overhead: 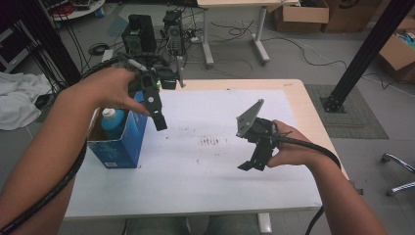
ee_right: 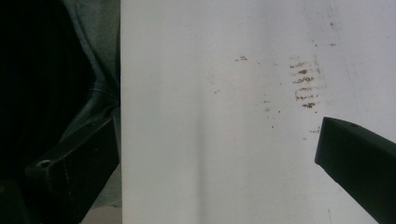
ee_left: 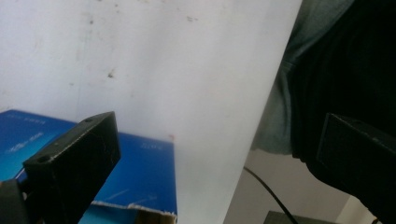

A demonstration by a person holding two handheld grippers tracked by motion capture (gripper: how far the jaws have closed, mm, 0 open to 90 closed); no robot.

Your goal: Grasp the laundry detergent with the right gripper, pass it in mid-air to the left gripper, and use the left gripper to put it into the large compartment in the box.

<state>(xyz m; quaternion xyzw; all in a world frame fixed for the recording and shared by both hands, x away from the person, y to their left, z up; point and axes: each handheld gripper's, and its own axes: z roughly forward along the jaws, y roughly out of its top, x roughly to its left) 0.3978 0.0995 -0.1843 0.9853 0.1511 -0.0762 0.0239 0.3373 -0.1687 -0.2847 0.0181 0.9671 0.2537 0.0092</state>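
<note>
The left claw [overhead: 157,117] hung with jaws spread and empty, just above the open blue cardboard box [overhead: 120,142]. The blue plastic bottle [overhead: 113,121] stood upright inside that box, below and beside the claw. The right claw [overhead: 254,164] hovered well apart over the white tabletop [overhead: 205,176], also released. Nothing was grasped yet; the pick apparently remained.

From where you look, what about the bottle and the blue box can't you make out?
- Bottle, high view: the box wall hides everything below its cap and shoulders.
- Box lettering, left gripper view: blurred, and partly behind the left gripper.
- Box inside, high view: the left hand hides part of the opening.
</note>
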